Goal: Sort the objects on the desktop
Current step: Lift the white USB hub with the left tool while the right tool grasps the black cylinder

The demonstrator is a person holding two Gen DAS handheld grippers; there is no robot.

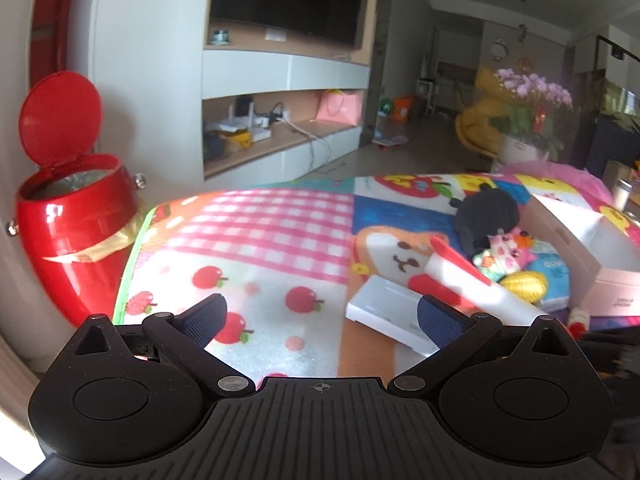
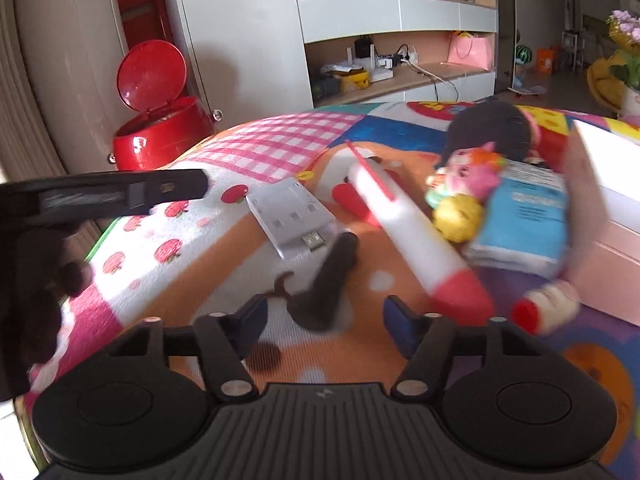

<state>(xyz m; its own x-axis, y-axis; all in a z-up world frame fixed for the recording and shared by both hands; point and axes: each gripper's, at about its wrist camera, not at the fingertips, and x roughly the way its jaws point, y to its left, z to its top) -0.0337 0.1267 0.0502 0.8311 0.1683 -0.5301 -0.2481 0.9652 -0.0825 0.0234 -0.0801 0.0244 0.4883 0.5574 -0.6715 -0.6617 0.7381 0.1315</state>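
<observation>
My left gripper (image 1: 322, 316) is open over the apple-print part of the cloth (image 1: 256, 272), with nothing between its fingers. Right of it lie a flat white box (image 1: 380, 312) and a white tube with red ends (image 1: 460, 276). My right gripper (image 2: 328, 318) hovers low over the orange print with its jaws partly apart. A dark, blurred, elongated shape (image 2: 326, 280) lies between them, and the pads do not touch it. The white box (image 2: 290, 216) and the tube (image 2: 404, 224) lie just beyond. A pink toy (image 2: 468, 178), a yellow ball (image 2: 458, 216) and a blue packet (image 2: 528, 220) are bunched at the right.
A pink open box (image 1: 592, 256) stands at the right with a black plush (image 1: 488, 212) behind the toys. A red bin (image 1: 76, 220) with its lid up stands off the table's left edge. A black-gloved hand (image 2: 36, 304) holds a black tool body (image 2: 104, 196) at left.
</observation>
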